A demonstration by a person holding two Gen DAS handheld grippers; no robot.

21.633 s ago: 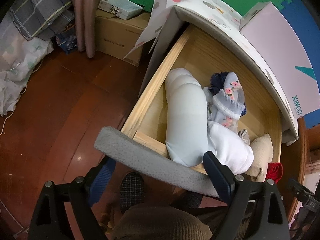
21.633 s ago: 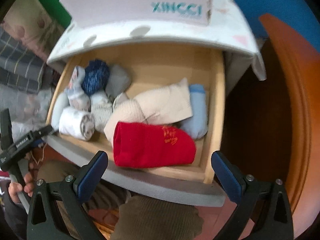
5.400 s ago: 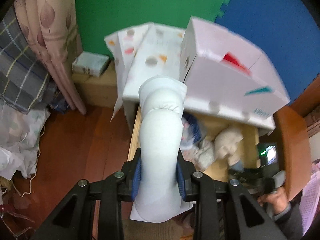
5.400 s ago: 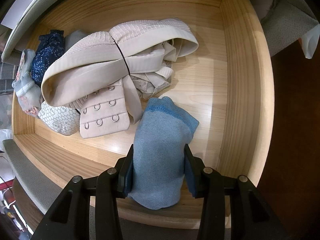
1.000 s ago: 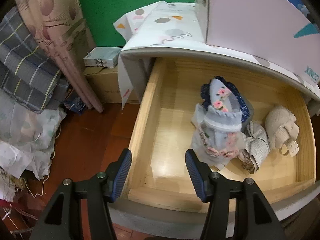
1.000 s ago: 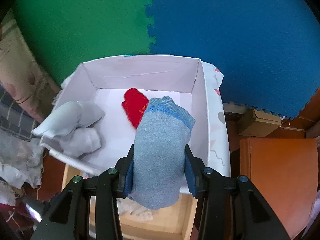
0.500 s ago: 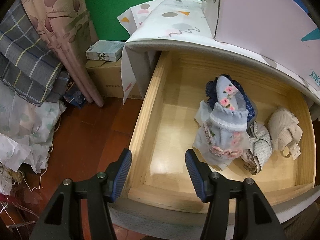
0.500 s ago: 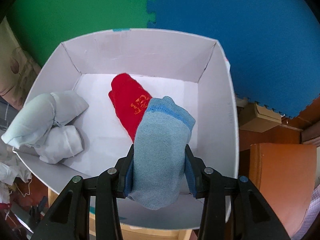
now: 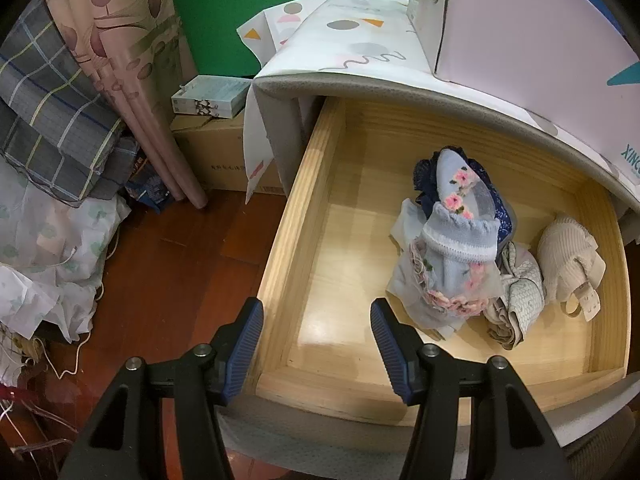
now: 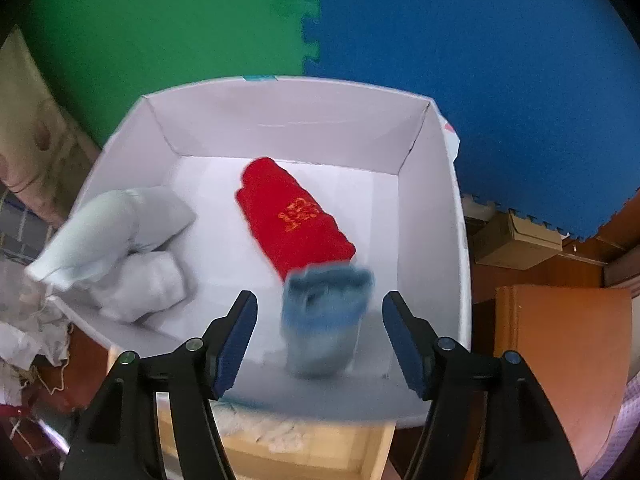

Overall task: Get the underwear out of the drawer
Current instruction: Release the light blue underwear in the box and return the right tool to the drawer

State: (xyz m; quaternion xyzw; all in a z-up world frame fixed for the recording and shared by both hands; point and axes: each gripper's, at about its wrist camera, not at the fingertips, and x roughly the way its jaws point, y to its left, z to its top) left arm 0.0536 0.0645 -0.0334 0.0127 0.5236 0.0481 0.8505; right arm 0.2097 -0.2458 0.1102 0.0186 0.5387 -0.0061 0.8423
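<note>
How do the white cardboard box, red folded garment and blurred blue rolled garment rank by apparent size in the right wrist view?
1. White cardboard box
2. Red folded garment
3. Blurred blue rolled garment; nearer the camera and motion-blurred, so second and third are unsure.

The rolled blue knit underwear (image 10: 324, 316) between my opening right fingers is smeared by motion blur, its edges unreadable. In my left view, the pale pink cardboard box (image 9: 532, 40) runs off the frame, its teal lettering cut short.
</note>
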